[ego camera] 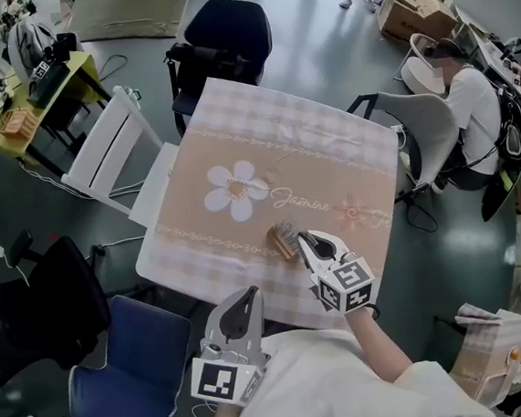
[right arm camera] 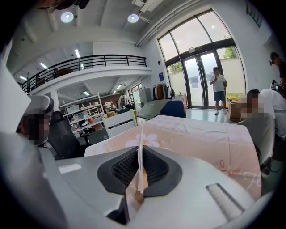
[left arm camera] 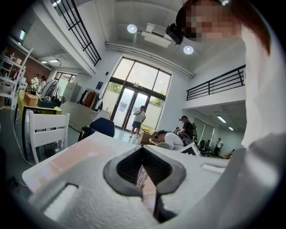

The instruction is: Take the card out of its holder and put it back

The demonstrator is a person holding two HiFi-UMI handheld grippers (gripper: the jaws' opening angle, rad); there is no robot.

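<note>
Peach checked tablecloth (ego camera: 262, 129) with a white daisy (ego camera: 235, 191) printed on it covers the table. The brown card holder (ego camera: 285, 239) stands toward the table's near edge, right of the daisy and a little nearer. The right gripper (ego camera: 304, 241) has its tips just beside the holder's right end. Its jaws are clamped on a thin white card (right arm camera: 140, 134), which stands upright and edge-on between the pads. Whether the card's lower edge sits in the holder cannot be made out. The left gripper (ego camera: 250, 295) hangs over the near edge of the table, apart from the holder. Its jaw tips are together with nothing gripped between them.
</note>
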